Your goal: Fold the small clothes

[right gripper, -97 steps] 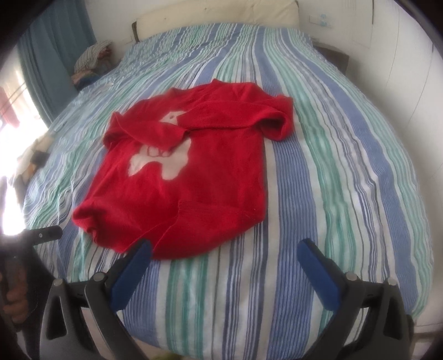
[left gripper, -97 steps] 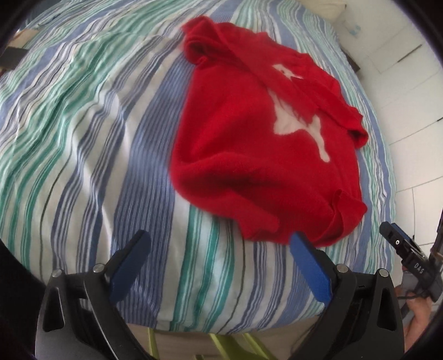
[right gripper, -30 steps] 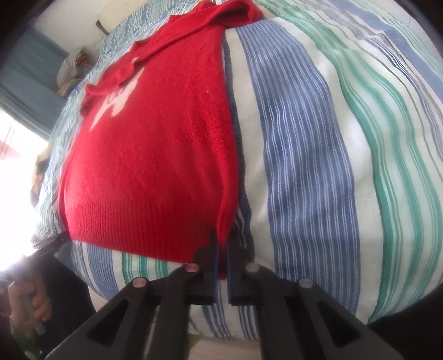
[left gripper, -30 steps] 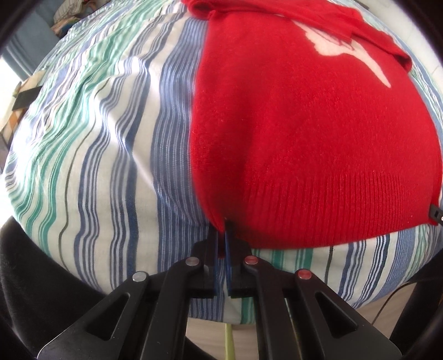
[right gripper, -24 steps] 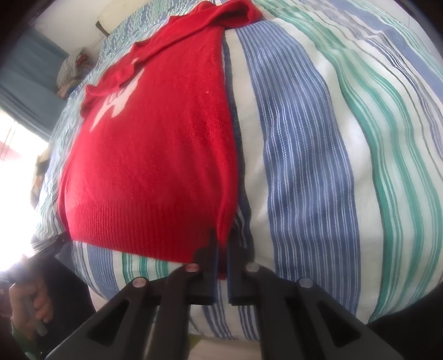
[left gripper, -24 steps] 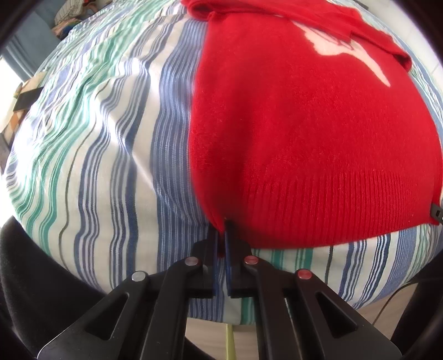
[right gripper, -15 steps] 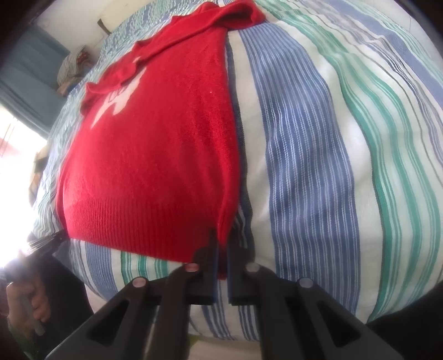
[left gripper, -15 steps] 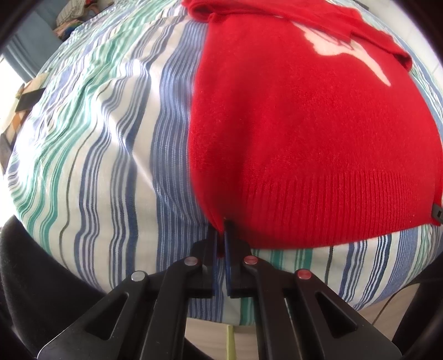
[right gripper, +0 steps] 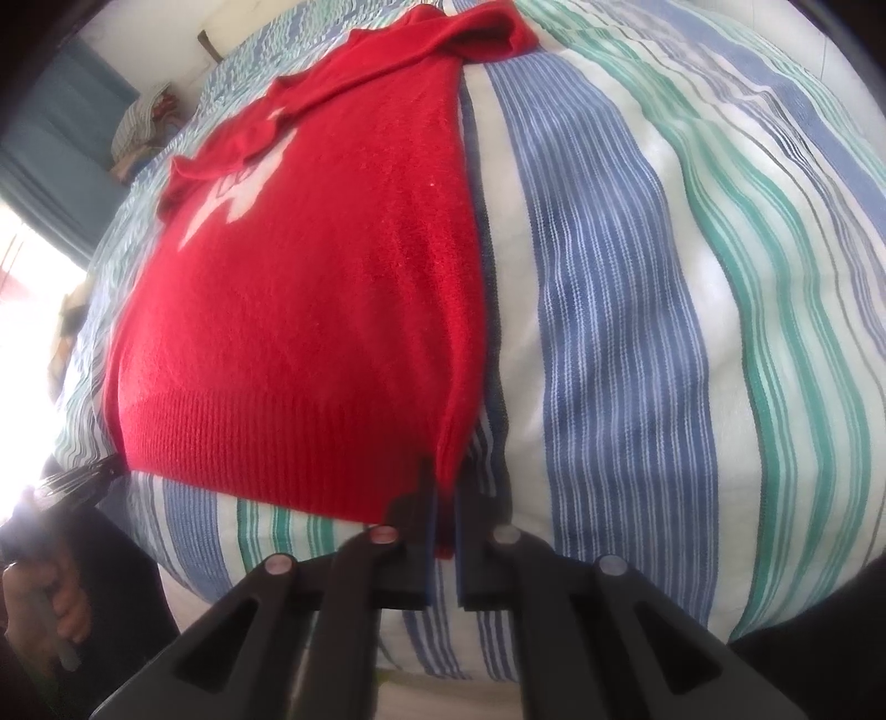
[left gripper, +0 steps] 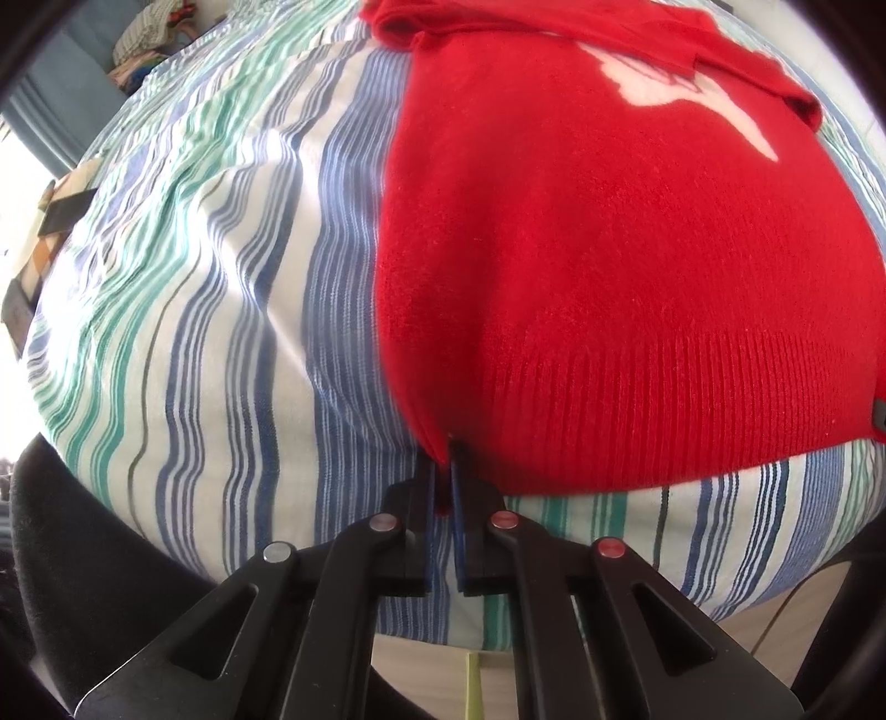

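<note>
Left tongs clenched on the left hem corner of the red sweater, a sliver of red knit pinched between the blue pads, low in the left wrist view at about 6 o'clock. Right tongs likewise clamped on the opposite hem corner of the same sweater, red cloth showing between the pads. Both pointing steeply down at the near edge of the bed.

Spread flat on the striped bedcover, hem nearest, ribbed band running across between the two corners. Long axis from the hem at 6 o'clock up toward the collar end at 12 o'clock, away from the tongs. White emblem high on the chest, partly covered by a sleeve folded across it. In the right wrist view the other sleeve bunched at 12 o'clock, just beside the shoulder.

Beyond the sweater: blue, green and white stripes running the same way as the long axis. A pile of cloth at 10 o'clock at the far side of the bed, before a blue curtain. At 8 o'clock in the right wrist view, a hand gripping the other tool's handle, well apart from the sweater's body. Bright window glare at 9 o'clock. Nothing lying on top of the sweater other than its own sleeve.
</note>
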Demonstrator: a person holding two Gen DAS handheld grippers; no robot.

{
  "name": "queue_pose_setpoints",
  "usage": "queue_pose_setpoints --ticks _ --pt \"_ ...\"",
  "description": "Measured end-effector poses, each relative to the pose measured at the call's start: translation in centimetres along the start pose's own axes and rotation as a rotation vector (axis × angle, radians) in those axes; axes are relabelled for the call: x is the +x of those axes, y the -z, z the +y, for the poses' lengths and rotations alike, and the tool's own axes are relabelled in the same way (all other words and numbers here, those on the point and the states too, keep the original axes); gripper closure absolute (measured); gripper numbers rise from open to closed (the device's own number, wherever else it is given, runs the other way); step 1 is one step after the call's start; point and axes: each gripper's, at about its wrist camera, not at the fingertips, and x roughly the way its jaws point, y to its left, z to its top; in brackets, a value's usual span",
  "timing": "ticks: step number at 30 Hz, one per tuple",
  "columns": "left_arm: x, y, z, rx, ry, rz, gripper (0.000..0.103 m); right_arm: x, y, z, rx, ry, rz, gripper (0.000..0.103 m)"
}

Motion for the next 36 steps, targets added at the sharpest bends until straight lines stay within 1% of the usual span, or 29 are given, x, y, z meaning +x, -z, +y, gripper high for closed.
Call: queue_pose_setpoints --ticks 2,4,5,6,7,8,9,11,12,14,15,17,19,20,21,23,24,25,26,27,29,30,31,32,33,34,35,36 --pt "-0.3 0.0 0.0 -0.003 0.005 0.003 0.097 0.0 -0.1 -0.2 0.015 -0.015 0.005 0.1" --pt "-0.7 0.1 0.2 -0.005 0.013 0.011 0.093 -0.2 -0.1 -0.4 0.029 -0.032 0.018 0.097" --pt "-1.0 0.1 0.4 -0.004 0.018 0.017 0.084 -0.4 0.0 -0.5 0.032 -0.038 0.03 0.095" --pt "-1.4 0.1 0.6 -0.002 0.019 0.024 0.066 -0.5 0.0 -0.6 0.029 -0.039 0.044 0.092" --pt "-1.8 0.3 0.8 0.001 0.016 0.032 0.053 -0.7 0.2 -0.7 0.024 -0.04 0.064 0.09" --pt "-2.3 0.5 1.1 0.001 0.02 0.036 0.03 -0.9 0.4 -0.8 0.019 -0.036 0.089 0.085" --pt "-3.1 0.7 1.5 -0.003 0.035 0.025 0.027 -1.1 0.7 -0.9 0.014 -0.024 0.12 0.083" --pt "-5.0 1.0 2.4 -0.013 0.059 -0.01 0.027 -1.8 1.3 -1.5 0.005 0.019 0.171 0.082" --pt "-6.1 1.0 2.9 -0.023 0.069 -0.039 0.026 -2.7 1.5 -2.0 0.009 0.037 0.168 0.082" --pt "-8.4 0.5 4.0 -0.061 0.098 -0.118 0.025 -5.2 0.8 -3.0 0.013 0.072 0.114 0.082" --pt "-9.3 -0.1 4.4 -0.088 0.114 -0.161 0.02 -6.5 -0.1 -3.2 0.001 0.099 0.077 0.082" --pt "-10.7 -1.4 5.6 -0.158 0.152 -0.255 0.016 -8.9 -3.1 -2.7 -0.063 0.147 -0.013 0.082" --pt "-11.0 -2.7 6.2 -0.227 0.18 -0.32 0.015 -10.0 -7.2 -0.9 -0.168 0.18 -0.088 0.076" --pt "-10.8 -3.2 6.4 -0.254 0.189 -0.341 0.015 -9.9 -9.3 0.5 -0.229 0.184 -0.12 0.066" --pt "-10.4 -3.7 6.3 -0.276 0.192 -0.352 0.015 -9.3 -11.4 2.1 -0.302 0.181 -0.149 0.051" --pt "-9.6 -4.1 5.9 -0.306 0.199 -0.343 0.015 -6.9 -15.2 5.9 -0.457 0.184 -0.192 0.036" --pt "-9.2 -4.1 5.7 -0.316 0.207 -0.329 0.015 -5.2 -16.8 7.7 -0.531 0.177 -0.2 0.036" --pt "-8.9 -3.7 5.7 -0.321 0.215 -0.315 0.015 -3.1 -18.3 9.7 -0.605 0.169 -0.196 0.036" --pt "-8.8 -3.2 5.4 -0.318 0.218 -0.304 0.016 -0.7 -19.5 11.7 -0.682 0.18 -0.188 0.036" --pt "-8.7 -2.6 5.3 -0.309 0.21 -0.296 0.016 1.8 -20.6 13.3 -0.758 0.214 -0.177 0.036" --pt "-8.6 -1.5 5.2 -0.28 0.168 -0.28 0.015 6.6 -22.1 15.7 -0.887 0.326 -0.146 0.037" --pt "-8.3 -1.0 5.2 -0.264 0.15 -0.269 0.015 8.6 -22.7 16.5 -0.921 0.382 -0.146 0.037" --pt "-8.0 -0.5 5.3 -0.25 0.135 -0.254 0.015 9.9 -23.4 16.9 -0.933 0.413 -0.155 0.038" --pt "-7.8 -0.1 5.5 -0.24 0.123 -0.239 0.015 10.4 -24.2 17.1 -0.917 0.398 -0.169 0.051" --pt "-7.6 0.2 5.7 -0.239 0.112 -0.23 0.015 10.3 -25.0 16.7 -0.861 0.351 -0.173 0.087" --pt "-7.6 0.5 6.2 -0.244 0.108 -0.226 0.015 9.9 -26.1 16.0 -0.765 0.309 -0.168 0.096" --pt "-7.7 0.8 6.6 -0.253 0.113 -0.228 0.015 8.6 -27.1 14.8 -0.656 0.257 -0.192 0.095" --pt "-7.8 0.9 7.0 -0.264 0.122 -0.232 0.015 6.8 -27.7 13.4 -0.561 0.195 -0.24 0.095"
